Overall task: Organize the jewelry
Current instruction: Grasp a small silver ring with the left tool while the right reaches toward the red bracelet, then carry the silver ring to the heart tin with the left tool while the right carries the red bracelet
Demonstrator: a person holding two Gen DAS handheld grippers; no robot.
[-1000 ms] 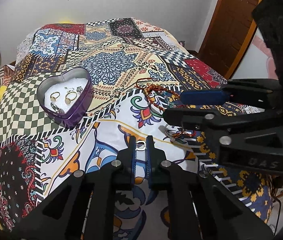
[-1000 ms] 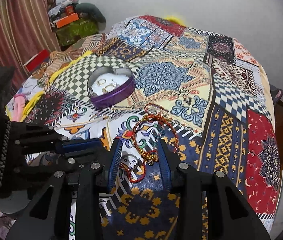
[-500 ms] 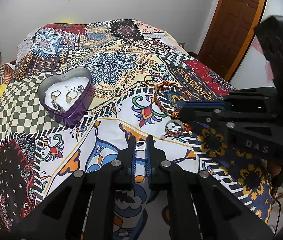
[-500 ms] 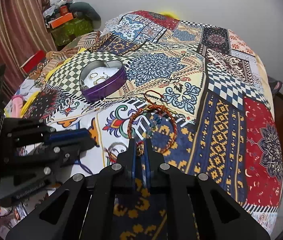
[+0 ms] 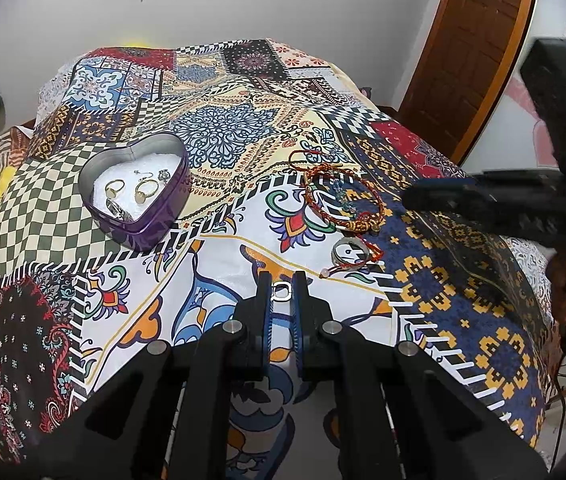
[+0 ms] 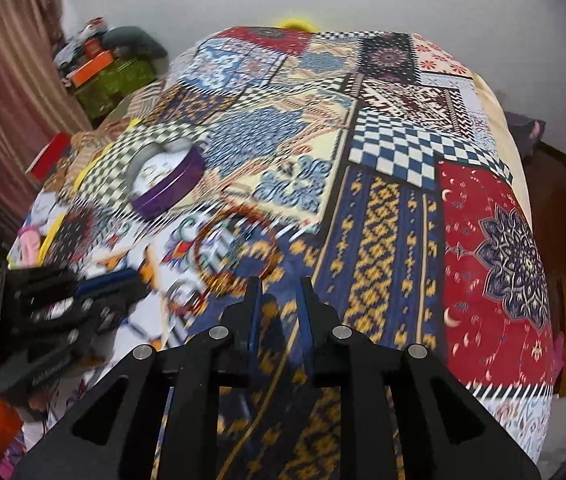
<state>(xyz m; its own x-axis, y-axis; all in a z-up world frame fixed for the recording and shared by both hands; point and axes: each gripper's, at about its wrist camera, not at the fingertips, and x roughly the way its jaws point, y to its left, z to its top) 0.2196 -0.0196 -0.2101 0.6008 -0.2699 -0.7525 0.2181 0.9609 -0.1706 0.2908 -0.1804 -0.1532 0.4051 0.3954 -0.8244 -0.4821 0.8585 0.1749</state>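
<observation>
My left gripper (image 5: 282,292) is shut on a small silver ring (image 5: 281,291) and holds it above the patterned bedspread (image 5: 243,120). A purple heart-shaped tin (image 5: 139,188) with gold rings and earrings in it sits at left; it also shows blurred in the right wrist view (image 6: 167,182). Red woven bracelets (image 5: 343,200) and a silver ring with a red cord (image 5: 349,254) lie to the right of the left gripper. My right gripper (image 6: 277,292) is slightly open and empty, just right of the bracelets (image 6: 235,248). The right wrist view is motion-blurred.
A wooden door (image 5: 475,52) stands at the right. Striped curtains (image 6: 11,80) and cluttered boxes (image 6: 111,68) are at the left of the bed. The left gripper shows in the right wrist view (image 6: 63,308).
My right gripper was shut at the bracelets; it has opened, empty, and pulled back to the right. The bracelets lie on the bedspread. The left gripper keeps its hold on the ring.
</observation>
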